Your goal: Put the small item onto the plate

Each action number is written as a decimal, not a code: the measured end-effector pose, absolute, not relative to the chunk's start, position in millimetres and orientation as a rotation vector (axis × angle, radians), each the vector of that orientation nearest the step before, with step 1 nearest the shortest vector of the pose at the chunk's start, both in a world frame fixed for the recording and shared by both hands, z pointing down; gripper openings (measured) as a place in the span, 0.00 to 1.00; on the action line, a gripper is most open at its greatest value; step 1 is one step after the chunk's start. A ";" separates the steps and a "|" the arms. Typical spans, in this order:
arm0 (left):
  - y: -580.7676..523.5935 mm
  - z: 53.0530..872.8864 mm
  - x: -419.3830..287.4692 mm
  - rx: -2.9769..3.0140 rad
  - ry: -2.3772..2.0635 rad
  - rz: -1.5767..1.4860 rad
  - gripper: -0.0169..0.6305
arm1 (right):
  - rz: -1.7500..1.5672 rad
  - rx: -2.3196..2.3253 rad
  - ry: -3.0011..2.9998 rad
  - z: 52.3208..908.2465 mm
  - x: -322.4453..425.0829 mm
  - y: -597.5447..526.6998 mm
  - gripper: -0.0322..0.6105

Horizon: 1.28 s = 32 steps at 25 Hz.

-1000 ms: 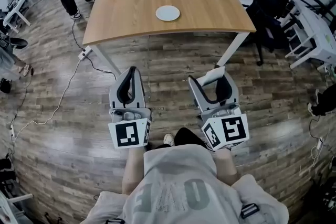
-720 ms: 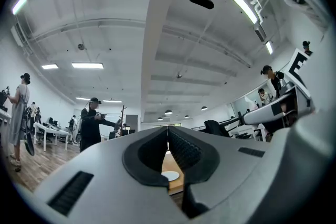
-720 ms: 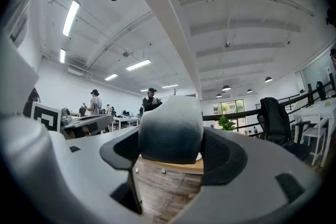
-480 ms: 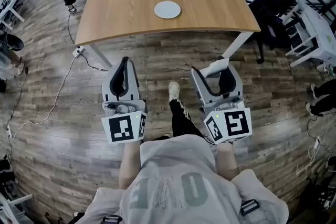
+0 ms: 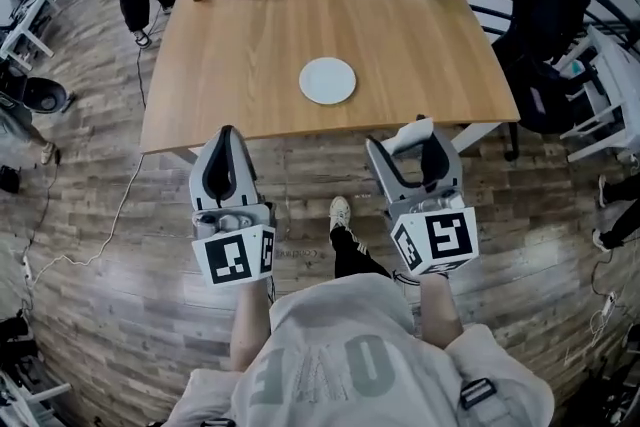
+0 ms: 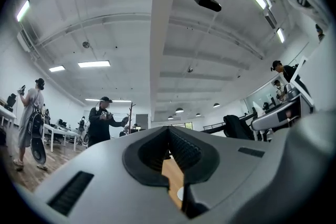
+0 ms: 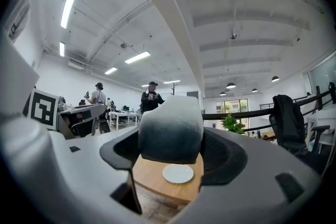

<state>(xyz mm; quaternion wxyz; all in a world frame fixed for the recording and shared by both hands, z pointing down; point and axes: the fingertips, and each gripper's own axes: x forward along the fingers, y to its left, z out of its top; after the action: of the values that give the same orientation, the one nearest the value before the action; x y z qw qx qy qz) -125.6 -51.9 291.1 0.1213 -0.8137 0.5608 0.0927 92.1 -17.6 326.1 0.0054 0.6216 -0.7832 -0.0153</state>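
Small white item sits clamped in right hand-held gripper; left hand-held gripper closed, empty; plate on table.

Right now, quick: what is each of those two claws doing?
Left gripper: shut, nothing between its jaws.
Right gripper: shut on the small item, a pale, soft-looking lump.

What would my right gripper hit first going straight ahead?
Probably nothing: the right gripper, shut on the small item, seems to ride above the table; the plate lies ahead-left. Height unclear.
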 end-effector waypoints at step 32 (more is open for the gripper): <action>-326.6 246.6 -43.2 -2.370 1.577 0.277 0.04 | -0.067 1.850 -2.458 291.9 129.5 -285.2 0.58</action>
<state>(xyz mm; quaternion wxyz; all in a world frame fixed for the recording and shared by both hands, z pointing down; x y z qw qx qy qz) -43.2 -326.6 246.6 0.1402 -0.8204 0.5459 0.0957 129.5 -285.2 291.9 0.0323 0.6008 -0.7984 -0.0219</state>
